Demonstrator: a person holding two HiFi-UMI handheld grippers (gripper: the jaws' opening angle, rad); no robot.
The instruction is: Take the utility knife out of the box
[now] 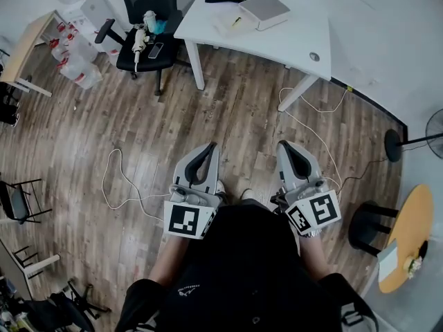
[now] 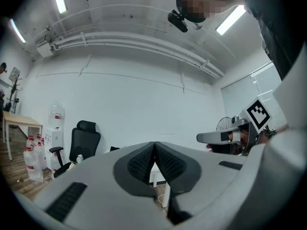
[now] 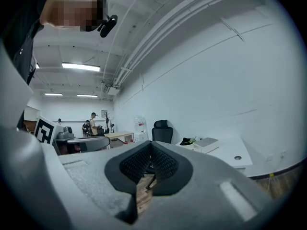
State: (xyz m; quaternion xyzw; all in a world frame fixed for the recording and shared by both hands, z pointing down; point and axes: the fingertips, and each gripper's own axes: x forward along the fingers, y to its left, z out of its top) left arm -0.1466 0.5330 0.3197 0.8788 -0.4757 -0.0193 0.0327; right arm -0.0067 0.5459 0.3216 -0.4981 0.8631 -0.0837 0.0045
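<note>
A flat grey-white box (image 1: 264, 10) lies shut on the white table (image 1: 291, 43) across the room; it also shows in the right gripper view as the box (image 3: 207, 143). No utility knife can be made out. My left gripper (image 1: 208, 148) and right gripper (image 1: 284, 146) are held close to the person's body, over the wooden floor and far from the table. Both point toward the table. The left gripper (image 2: 154, 143) has its jaws pressed together with nothing between them. So does the right gripper (image 3: 150, 144).
A black office chair (image 1: 147, 21) carrying small items stands left of the table. Water bottles (image 1: 75, 55) sit at the far left, and white cables (image 1: 118, 180) trail over the floor. A fan (image 1: 435, 134), a black stool (image 1: 369, 227) and a round wooden table (image 1: 410, 235) stand at the right.
</note>
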